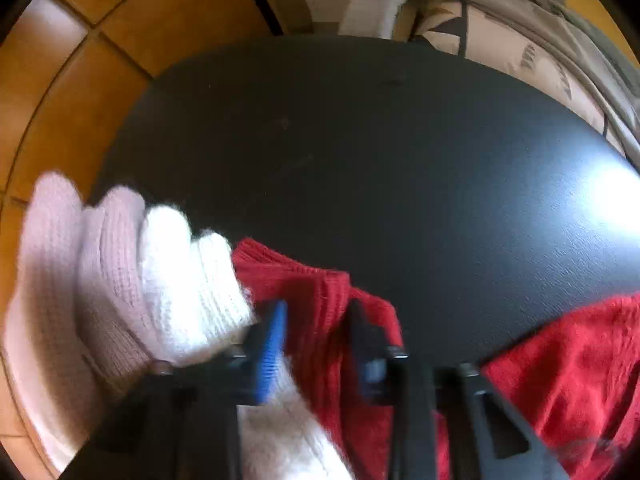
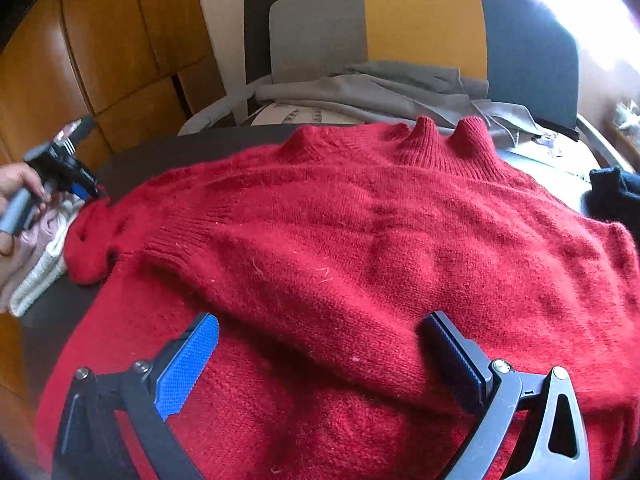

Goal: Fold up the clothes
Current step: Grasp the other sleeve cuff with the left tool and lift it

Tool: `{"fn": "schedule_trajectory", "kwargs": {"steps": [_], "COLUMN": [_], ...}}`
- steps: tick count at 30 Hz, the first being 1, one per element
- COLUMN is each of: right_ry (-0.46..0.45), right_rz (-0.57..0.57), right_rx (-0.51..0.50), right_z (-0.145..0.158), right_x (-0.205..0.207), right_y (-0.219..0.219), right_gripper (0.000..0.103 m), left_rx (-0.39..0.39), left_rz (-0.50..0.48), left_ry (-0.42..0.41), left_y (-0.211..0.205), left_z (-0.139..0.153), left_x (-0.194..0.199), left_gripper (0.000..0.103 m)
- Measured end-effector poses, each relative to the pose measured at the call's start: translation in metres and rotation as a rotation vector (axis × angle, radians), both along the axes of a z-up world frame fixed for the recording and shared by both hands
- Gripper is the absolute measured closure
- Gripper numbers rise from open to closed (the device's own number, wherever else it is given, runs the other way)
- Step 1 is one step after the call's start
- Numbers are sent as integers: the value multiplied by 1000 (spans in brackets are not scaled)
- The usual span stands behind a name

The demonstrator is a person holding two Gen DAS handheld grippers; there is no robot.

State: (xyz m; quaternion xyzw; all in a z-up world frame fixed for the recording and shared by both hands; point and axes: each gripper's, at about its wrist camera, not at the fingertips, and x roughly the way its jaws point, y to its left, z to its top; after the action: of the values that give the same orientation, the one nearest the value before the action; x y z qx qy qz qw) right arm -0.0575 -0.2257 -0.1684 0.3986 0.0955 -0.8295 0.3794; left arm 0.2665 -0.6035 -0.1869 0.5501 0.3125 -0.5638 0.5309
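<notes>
A red knitted sweater lies spread on a dark table, its collar at the far side. One sleeve is folded across the body, its cuff at the left. In the left wrist view the cuff sits between the blue-padded fingers of my left gripper, which are close around it. The left gripper also shows in the right wrist view at the cuff. My right gripper is wide open, hovering just above the sweater's lower body, holding nothing.
Folded white and pale pink knitwear lies at the table's left edge beside the cuff. A chair with grey clothes stands behind the table. A dark garment lies at the right edge. Orange floor tiles lie left.
</notes>
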Motion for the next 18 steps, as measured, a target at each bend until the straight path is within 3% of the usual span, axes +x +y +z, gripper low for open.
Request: {"fn": "schedule_trajectory", "kwargs": {"steps": [1,4,7,18], "right_ry": [-1,-2,4,54], "right_rz": [0,1,2,-64], "right_rx": [-2,-1,12,74], "right_z": [0,-1,-2,6], "right_x": [0,0,1,4], "right_y": [0,-1,-2,2], "right_gripper": [0,0,0,0], "left_rx": [-22,-100,-152,-146], "left_rz": [9,28,-29,-412], "left_ry": [65,293,465,852], "left_y": [2,13,38,164], "left_z": [6,33,61,121], "left_x": [4,17,15,-89], "left_gripper": [96,97,97,97]}}
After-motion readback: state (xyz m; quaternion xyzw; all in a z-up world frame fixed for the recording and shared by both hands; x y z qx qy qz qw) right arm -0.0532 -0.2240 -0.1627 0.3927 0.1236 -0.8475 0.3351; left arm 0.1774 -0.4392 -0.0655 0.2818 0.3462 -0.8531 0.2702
